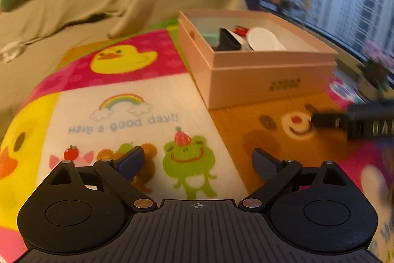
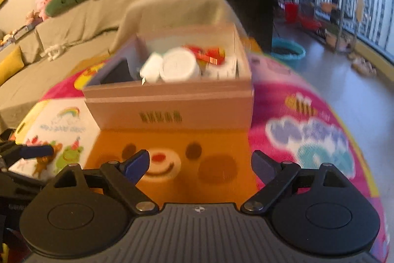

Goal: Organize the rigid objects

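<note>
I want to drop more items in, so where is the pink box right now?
The pink box sits on the play mat, centred ahead in the right wrist view, just beyond the bear face; the sofa is behind it.

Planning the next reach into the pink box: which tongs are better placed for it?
Right, probably. The right tongs face the pink box head-on, open and empty. The left tongs, also open, point at the play mat, box off to the side.

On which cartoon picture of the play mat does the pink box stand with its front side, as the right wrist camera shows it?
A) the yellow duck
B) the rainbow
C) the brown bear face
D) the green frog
C: in the right wrist view, the front wall of the pink box meets the orange panel with the brown bear face, which lies between the box and the open right gripper.
</note>
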`<state>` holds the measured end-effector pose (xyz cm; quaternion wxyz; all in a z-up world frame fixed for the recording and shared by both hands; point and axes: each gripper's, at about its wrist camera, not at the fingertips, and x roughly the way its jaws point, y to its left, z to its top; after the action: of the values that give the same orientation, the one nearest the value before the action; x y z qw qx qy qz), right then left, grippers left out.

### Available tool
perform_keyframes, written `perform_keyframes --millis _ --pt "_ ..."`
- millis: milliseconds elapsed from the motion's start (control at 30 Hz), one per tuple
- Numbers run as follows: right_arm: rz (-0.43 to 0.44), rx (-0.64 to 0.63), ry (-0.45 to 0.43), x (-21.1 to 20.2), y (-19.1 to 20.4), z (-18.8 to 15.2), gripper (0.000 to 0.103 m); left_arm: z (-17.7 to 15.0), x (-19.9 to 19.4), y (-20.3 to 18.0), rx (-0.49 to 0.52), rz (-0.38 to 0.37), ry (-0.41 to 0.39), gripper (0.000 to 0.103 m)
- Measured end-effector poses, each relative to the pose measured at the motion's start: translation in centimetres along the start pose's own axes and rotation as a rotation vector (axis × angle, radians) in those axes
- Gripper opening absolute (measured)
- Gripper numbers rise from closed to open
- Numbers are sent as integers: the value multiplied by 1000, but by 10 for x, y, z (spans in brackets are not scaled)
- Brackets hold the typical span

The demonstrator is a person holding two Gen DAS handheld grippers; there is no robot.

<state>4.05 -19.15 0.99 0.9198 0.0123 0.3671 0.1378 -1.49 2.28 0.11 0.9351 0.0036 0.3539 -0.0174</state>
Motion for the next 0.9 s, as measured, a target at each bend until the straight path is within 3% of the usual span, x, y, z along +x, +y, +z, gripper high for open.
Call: perform_keyframes --millis 200,500,900 --pt "-73 -52 11 17 16 -8 103 0 6 -6 -41 52 -42 98" --pt "-140 -24 -33 22 18 -10 103 3 8 0 -81 102 -43 98" --pt "-149 -32 -56 25 19 -10 103 5 13 -3 -87 124 -42 100"
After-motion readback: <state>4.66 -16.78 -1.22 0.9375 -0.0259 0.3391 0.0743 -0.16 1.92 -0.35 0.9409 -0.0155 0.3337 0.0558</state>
